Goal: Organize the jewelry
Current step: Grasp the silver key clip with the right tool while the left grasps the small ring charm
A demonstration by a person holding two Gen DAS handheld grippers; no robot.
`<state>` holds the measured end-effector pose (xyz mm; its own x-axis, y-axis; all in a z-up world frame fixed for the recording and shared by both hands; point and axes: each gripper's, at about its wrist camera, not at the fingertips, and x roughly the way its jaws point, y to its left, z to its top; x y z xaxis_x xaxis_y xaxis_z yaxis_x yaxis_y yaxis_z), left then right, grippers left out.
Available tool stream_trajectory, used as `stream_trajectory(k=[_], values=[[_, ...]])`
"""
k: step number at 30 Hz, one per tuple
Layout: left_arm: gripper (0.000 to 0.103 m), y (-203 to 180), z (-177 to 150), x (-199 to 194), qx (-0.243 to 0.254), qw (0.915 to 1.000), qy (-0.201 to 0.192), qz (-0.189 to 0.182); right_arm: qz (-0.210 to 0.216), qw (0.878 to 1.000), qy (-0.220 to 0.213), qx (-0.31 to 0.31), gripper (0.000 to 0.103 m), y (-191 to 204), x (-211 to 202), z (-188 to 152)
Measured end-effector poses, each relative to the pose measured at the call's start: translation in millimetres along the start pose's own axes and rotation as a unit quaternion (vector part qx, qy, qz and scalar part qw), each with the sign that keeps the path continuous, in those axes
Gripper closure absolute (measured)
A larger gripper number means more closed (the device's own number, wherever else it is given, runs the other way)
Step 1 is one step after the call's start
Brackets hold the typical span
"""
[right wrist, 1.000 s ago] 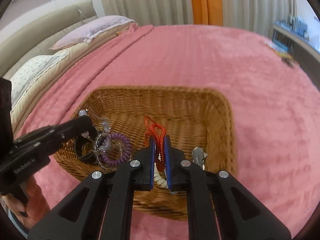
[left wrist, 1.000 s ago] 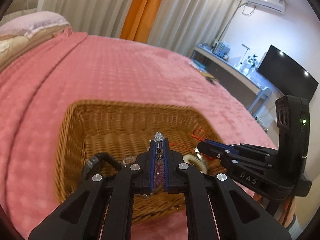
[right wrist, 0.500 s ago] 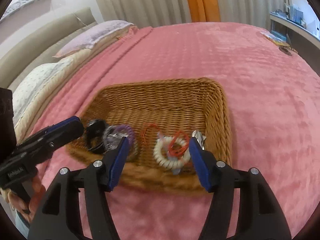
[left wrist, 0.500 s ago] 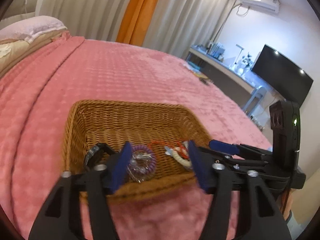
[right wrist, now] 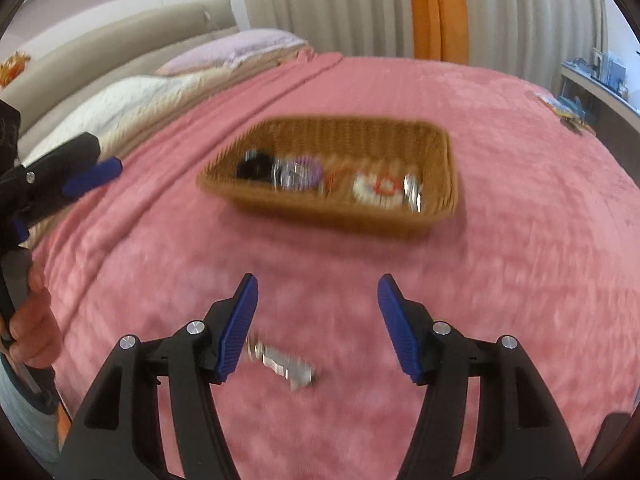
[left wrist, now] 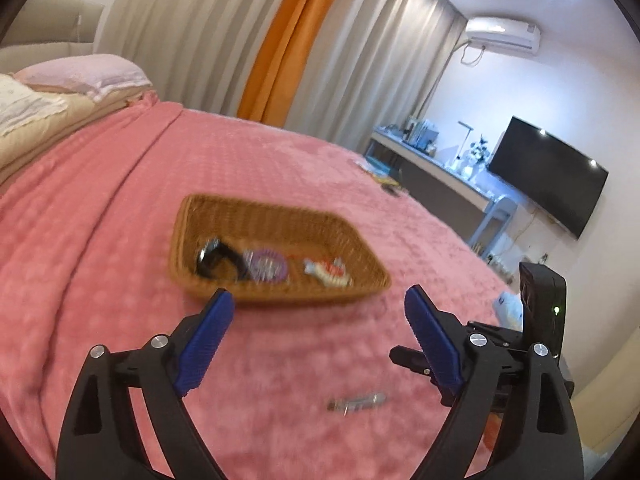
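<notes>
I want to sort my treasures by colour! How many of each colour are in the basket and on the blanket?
Black: 1
Purple: 1
White with red: 1
Silver, in the basket: 1
Silver, on the blanket: 1
Total: 5

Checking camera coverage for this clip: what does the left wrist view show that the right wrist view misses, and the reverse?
Left wrist only: a TV, an air conditioner and the right gripper's body from the side.
Right wrist only: a hand holding the left gripper, and a metal clip in the basket's right end.
Both: the basket on the pink blanket, a metal piece lying loose in front, and open, empty jaws.
</notes>
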<state>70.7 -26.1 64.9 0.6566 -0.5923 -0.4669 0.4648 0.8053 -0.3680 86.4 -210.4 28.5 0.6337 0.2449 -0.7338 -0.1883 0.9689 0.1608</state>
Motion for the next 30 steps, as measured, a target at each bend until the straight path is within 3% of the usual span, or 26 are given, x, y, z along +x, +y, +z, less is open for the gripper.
stream_trajectory(k=[8, 14, 20, 23, 27, 30], values=[[0.018, 13, -56, 26, -0.025, 0.9973, 0.06, 0.034, 0.015, 0.999, 0.031, 0.001, 0.045, 0, 20, -35], [0.018, 14, -76, 43, -0.004, 0.9937, 0.094, 0.061, 0.026, 0.999, 0.03, -0.026, 0.045, 10, 22, -41], [0.018, 16, -85, 48, -0.004, 0.9925, 0.11, 0.052, 0.036, 0.996, 0.061, -0.054, 0.046, 20, 36, -43], [0.019, 17, -88, 52, -0.01, 0.9915, 0.122, 0.046, 0.027, 0.995, 0.067, -0.068, 0.054, 25, 43, -43], [0.019, 17, -89, 52, -0.013, 0.9918, 0.121, 0.039, 0.02, 0.995, 0.068, -0.07, 0.08, 25, 42, -45], [0.019, 15, -89, 53, -0.008, 0.9914, 0.125, 0.038, 0.002, 0.996, 0.067, -0.055, 0.084, 20, 37, -48]])
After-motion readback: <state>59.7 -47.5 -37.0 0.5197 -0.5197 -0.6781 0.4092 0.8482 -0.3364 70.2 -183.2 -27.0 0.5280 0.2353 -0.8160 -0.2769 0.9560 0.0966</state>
